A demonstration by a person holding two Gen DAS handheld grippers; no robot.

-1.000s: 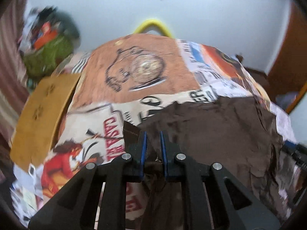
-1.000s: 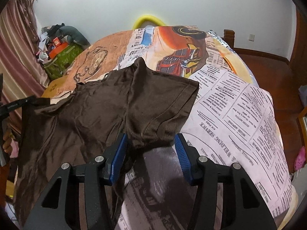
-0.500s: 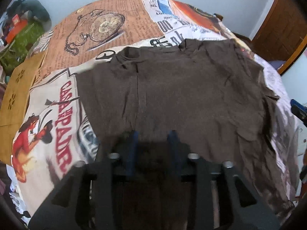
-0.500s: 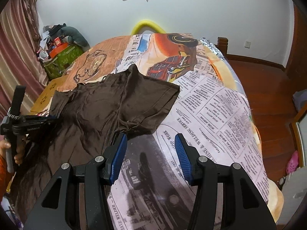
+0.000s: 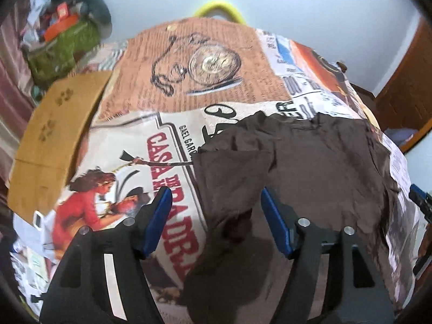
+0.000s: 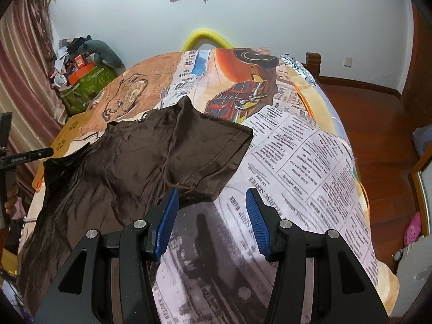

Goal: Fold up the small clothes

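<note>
Just spread from its pinch, left gripper (image 5: 216,210) straddling loose brown shirt (image 5: 310,167) lower centre; right gripper (image 6: 212,206) spread, empty.

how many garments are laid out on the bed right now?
1. A brown t-shirt lies spread on the printed bedspread, its left sleeve folded inward. The pile by the curtain may hide other clothes.

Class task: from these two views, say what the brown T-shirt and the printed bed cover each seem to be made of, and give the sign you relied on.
Brown T-shirt: probably thin matte knit, cotton-like; it lies limp and creases finely, with a stitched sleeve hem.
Printed bed cover: seemingly soft, slightly fuzzy woven or fleece fabric; newspaper-style print looks dull, no sheen. Exact fibre cannot be told.
</note>
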